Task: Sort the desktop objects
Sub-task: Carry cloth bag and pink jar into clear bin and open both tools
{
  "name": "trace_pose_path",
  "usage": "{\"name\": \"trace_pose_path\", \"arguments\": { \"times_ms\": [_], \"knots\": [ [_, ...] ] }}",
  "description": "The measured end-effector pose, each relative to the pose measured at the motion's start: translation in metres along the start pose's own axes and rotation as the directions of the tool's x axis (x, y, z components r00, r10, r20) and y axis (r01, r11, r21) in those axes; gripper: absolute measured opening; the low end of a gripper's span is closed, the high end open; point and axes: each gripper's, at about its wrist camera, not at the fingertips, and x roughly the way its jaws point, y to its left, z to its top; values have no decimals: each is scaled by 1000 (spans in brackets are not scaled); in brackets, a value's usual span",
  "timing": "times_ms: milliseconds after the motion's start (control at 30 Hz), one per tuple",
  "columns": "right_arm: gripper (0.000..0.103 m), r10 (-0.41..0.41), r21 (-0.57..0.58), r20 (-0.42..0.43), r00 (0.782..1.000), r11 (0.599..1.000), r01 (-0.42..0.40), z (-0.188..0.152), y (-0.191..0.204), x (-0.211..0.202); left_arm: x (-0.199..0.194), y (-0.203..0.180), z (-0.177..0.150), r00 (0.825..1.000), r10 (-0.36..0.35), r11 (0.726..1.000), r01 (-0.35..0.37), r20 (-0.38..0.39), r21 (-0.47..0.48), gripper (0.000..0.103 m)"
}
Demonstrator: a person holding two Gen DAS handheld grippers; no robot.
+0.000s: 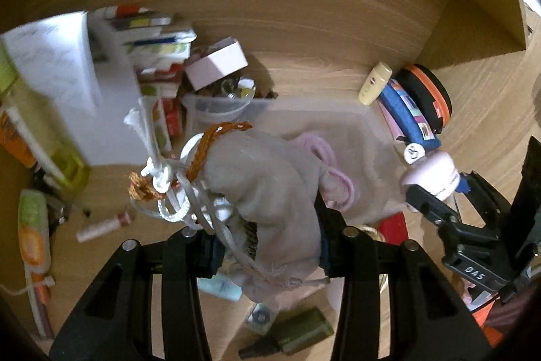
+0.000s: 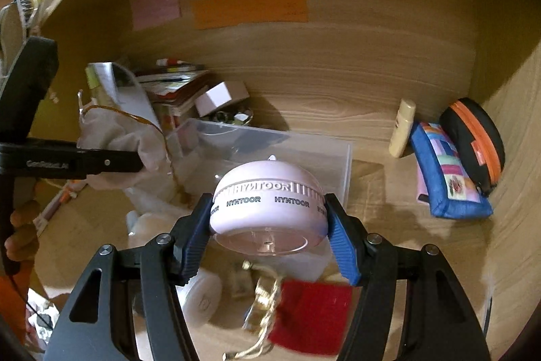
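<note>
My left gripper (image 1: 267, 242) is shut on a grey cloth pouch (image 1: 270, 178) with knotted white and orange drawstrings, held above the desk in front of a clear plastic bin (image 1: 338, 112). Something pink lies in or behind that bin. My right gripper (image 2: 268, 227) is shut on a round pink device (image 2: 270, 208) printed HYNTOOR, its blue pads pressing both sides, raised just short of the clear bin (image 2: 277, 134). The right wrist view shows the left gripper (image 2: 138, 159) at the left with the pouch (image 2: 115, 141). In the left wrist view the right gripper (image 1: 443, 188) grips the pink device (image 1: 429, 171) at the right.
A blue pencil case (image 2: 446, 175), a black case with an orange zip (image 2: 473, 137) and a cream bottle (image 2: 402, 127) stand at the right wall. Stacked books (image 2: 175, 83) and a pink box (image 2: 219, 98) sit behind the bin. A red pouch (image 2: 311, 313) and a white round case (image 2: 203, 296) lie below.
</note>
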Motion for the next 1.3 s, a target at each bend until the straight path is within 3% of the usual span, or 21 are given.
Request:
{"name": "trace_pose_path", "arguments": {
  "times_ms": [267,367,667,767,900,1000,1167,1233,1300],
  "knots": [
    [60,-40,-25,-45,998,999,39,18,-5,38,27,0,24,1000,3,1000,-3,-26,13,42],
    [60,-41,-32,-61,997,999,39,21,-6,50,42,4,22,997,-4,1000,6,-75,25,43],
    [60,-28,-26,-139,990,999,24,14,-8,82,79,8,6,977,64,994,-45,-203,96,42],
    [60,-24,-22,-161,987,1000,21,11,-9,88,83,2,5,973,107,987,-79,-202,140,43],
    [60,-24,-41,-180,983,999,17,7,-6,93,85,-1,4,972,112,984,-79,-208,160,44],
    [61,-39,-55,-178,983,998,29,6,-3,93,89,-6,3,967,138,978,-99,-214,185,50],
    [61,-49,-76,-200,979,996,35,4,2,96,90,-4,4,964,143,982,-109,-224,155,50],
    [62,-48,-72,-220,974,997,33,4,3,98,86,-1,4,965,123,987,-95,-232,128,50],
    [74,-48,-68,-231,972,997,34,5,2,96,79,1,3,968,113,989,-89,-226,116,50]
  ]
}}
